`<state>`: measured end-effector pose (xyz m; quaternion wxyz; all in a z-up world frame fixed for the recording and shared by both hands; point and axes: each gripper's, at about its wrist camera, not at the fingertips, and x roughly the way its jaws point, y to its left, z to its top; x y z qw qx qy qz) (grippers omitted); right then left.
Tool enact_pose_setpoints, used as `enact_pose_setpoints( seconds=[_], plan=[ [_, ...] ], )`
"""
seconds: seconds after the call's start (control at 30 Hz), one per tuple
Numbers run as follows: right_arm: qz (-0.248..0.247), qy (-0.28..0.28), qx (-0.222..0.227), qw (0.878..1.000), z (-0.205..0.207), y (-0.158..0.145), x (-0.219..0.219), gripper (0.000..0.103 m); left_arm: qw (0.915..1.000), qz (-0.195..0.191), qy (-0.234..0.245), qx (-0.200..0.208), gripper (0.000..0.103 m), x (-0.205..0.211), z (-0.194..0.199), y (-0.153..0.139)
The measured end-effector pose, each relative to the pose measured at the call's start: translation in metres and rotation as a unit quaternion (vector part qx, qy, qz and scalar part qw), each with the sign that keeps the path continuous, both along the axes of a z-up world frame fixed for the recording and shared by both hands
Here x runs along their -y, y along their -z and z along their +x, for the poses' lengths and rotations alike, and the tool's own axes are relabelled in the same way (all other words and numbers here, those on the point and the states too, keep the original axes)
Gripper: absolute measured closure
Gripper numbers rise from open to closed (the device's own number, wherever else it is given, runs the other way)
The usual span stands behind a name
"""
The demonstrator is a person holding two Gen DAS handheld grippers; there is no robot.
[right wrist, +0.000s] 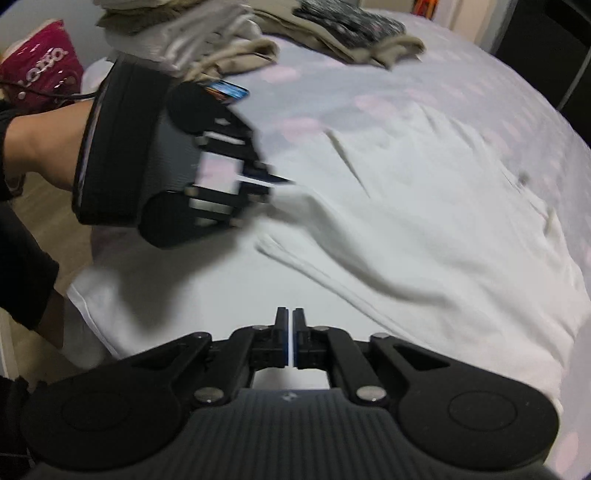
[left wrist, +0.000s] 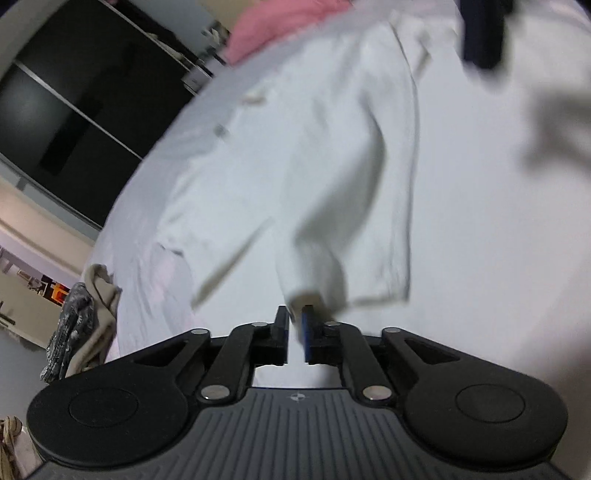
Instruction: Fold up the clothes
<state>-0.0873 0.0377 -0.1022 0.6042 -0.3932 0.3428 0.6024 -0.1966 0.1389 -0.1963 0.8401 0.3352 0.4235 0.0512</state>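
Note:
A white garment (left wrist: 332, 166) (right wrist: 424, 221) lies spread and creased on a pale bed sheet (right wrist: 369, 85). My left gripper (left wrist: 295, 314) is shut on a bunched corner of it, and the cloth rises in a ridge from the pads. In the right wrist view the same left gripper (right wrist: 282, 186) comes in from the left, held by a hand (right wrist: 40, 155), and pinches the white fabric. My right gripper (right wrist: 291, 314) is shut over the near white area. Only a thin white line shows between its pads, so I cannot tell if cloth is caught there. It blurs dark at top right (left wrist: 482, 62).
A pile of beige and grey clothes (right wrist: 229, 37) and a dark patterned garment (right wrist: 351, 22) lie at the bed's far end. A pink cloth (left wrist: 280, 26) lies beyond the garment. A magenta bag (right wrist: 40, 66) stands on the floor. Dark wardrobe doors (left wrist: 74, 110) face the bed.

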Motion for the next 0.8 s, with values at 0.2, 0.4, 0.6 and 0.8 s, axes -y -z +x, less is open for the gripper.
enact_pose_setpoints(
  seconds=[0.2,0.4,0.6,0.8],
  plan=[
    [-0.008,0.057,0.07,0.996,0.08,-0.003,0.042,0.072,0.9989,-0.038,-0.025,0.007,0.084,-0.025,0.008,-0.043],
    [0.076,0.101,0.082,0.989,0.125,0.013,0.059,0.072,0.9845,-0.133,-0.04,0.107,0.056,-0.028,0.04,-0.104],
    [0.143,0.065,0.068,0.985,0.106,0.057,0.032,0.072,0.9552,-0.277,-0.027,0.1,0.05,-0.012,0.116,-0.089],
    [0.173,0.165,0.023,0.971,0.135,0.079,0.026,0.072,0.9663,-0.25,-0.027,0.057,0.053,0.001,0.212,-0.052]
  ],
)
